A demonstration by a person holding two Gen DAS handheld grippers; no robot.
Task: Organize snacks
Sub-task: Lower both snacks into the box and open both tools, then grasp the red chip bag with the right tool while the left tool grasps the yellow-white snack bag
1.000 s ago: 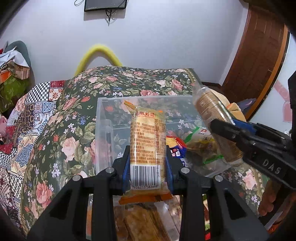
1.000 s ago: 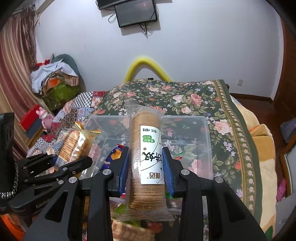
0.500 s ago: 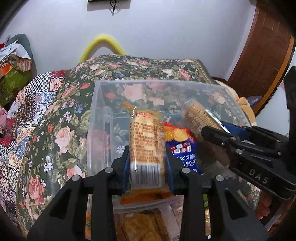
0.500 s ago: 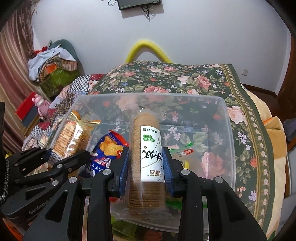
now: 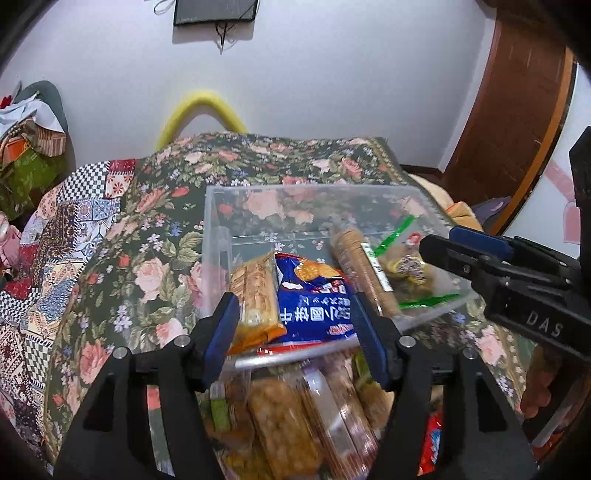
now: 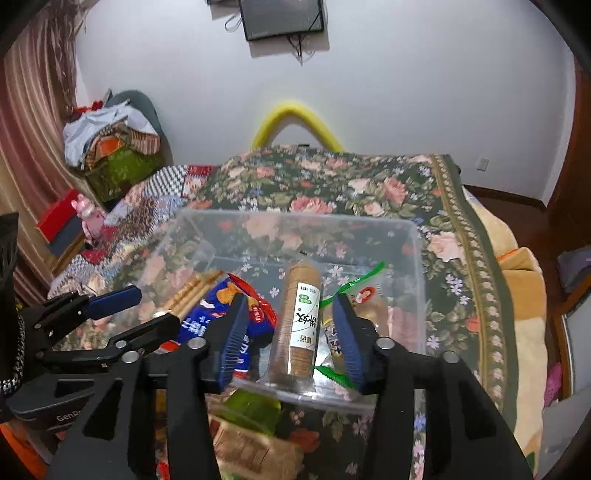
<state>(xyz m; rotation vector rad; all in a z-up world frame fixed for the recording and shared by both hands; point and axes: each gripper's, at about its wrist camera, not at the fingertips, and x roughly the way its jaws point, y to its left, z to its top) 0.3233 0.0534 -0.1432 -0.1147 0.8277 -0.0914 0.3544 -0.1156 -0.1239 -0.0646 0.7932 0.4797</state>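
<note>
Both packs now lying released in the clear bin (image 6: 417,258), orange cracker pack (image 5: 255,295) leftmost, round biscuit roll (image 6: 299,317) centre, left tongs (image 5: 295,332) and right tongs (image 6: 291,336) hovering spread wide at the near rim, gripping nothing

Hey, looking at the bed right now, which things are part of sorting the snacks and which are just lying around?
Part of the job:
- clear plastic bin
- round cracker sleeve
- orange biscuit pack
- blue snack bag
- green-edged bag
- loose snacks in front of the bin

Just lying about:
- floral blanket
- clothes pile
- wall screen
</note>
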